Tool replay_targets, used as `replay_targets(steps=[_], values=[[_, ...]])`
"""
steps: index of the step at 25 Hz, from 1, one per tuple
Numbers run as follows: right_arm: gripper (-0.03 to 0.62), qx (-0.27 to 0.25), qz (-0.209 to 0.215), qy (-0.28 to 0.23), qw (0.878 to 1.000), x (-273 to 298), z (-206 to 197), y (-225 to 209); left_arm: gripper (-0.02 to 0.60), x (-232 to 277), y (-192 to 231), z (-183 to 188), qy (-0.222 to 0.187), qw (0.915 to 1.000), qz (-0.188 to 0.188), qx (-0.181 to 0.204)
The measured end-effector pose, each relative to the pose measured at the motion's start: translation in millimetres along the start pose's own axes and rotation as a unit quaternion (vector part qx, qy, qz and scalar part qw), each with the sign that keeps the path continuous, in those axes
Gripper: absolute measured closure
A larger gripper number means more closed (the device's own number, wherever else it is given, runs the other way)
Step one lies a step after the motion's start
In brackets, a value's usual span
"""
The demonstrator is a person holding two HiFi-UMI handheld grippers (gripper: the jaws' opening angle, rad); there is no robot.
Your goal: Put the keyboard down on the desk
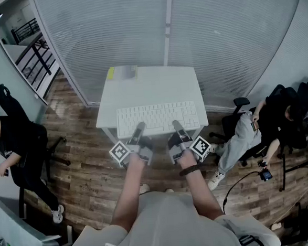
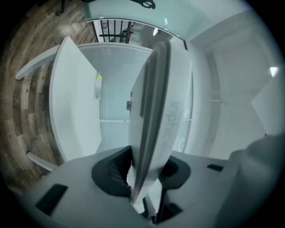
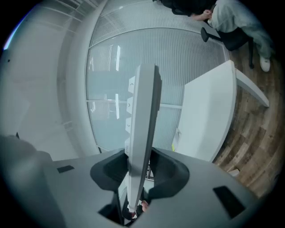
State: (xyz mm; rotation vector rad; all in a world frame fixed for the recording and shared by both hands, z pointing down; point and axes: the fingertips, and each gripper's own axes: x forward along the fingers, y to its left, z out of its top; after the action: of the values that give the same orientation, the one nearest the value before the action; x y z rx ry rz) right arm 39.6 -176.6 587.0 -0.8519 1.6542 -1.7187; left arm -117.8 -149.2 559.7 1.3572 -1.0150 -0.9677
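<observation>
1. The keyboard (image 1: 158,118) hangs level over the near part of the desk (image 1: 151,86), its long near edge toward the person. Gripping that edge at two spots should stop it tipping on the way down.
2. It looks clear of the desktop. The gripper views show a gap beside it, though the head view alone cannot settle this.
3. The left gripper (image 1: 139,128) is clamped on the near edge, left of middle, its jaws held wide by the slab's thickness.
4. The right gripper (image 1: 176,125) bites the same edge, right of middle, in the same way.
</observation>
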Motion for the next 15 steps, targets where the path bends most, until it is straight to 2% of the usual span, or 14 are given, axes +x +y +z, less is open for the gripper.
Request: replay_targets(steps=[5, 15], values=[[0.457, 0.006, -0.006, -0.013, 1.000, -13.8, -2.1, -4.5, 0.448, -6.6, 2.2, -8.0, 0.015, 0.9998, 0.010, 0.002], [0.457, 0.005, -0.007, 0.003, 1.000, -14.5, 4.8, 9.6, 0.448, -5.2, -11.6, -15.1, 0.002, 1.0000, 0.004, -0.008]])
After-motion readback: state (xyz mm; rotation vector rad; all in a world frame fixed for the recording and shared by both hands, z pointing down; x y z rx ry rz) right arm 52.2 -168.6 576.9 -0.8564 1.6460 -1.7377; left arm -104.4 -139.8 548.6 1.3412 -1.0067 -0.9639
